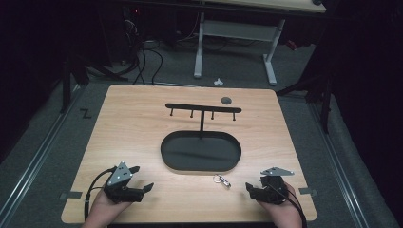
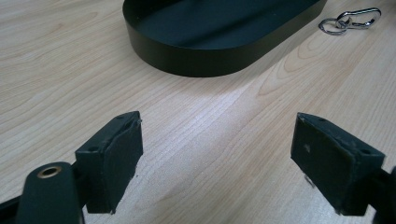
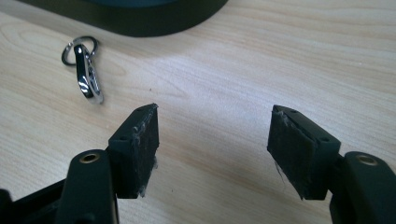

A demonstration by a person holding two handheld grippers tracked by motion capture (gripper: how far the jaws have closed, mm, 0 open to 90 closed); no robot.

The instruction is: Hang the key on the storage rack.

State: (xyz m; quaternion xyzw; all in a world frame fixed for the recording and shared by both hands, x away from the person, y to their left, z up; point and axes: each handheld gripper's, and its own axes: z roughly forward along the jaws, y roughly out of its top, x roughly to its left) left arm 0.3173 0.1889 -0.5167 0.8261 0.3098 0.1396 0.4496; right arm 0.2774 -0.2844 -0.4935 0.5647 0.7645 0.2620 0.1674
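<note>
Keyring clip [image 1: 222, 180], a small silver snap hook on a ring, lies flat on our table [image 1: 133, 133], just in front of the black oval tray [image 1: 200, 151] and apart from its wall. Behind the tray a black rack with hooks [image 1: 203, 109] stands upright. We hold our right tongs [image 3: 212, 140] near the clip, to its right, with the jaws spread wide and only bare wood between them. Our left tongs [image 2: 217, 158] rest well apart from it, likewise spread with nothing between.
</note>
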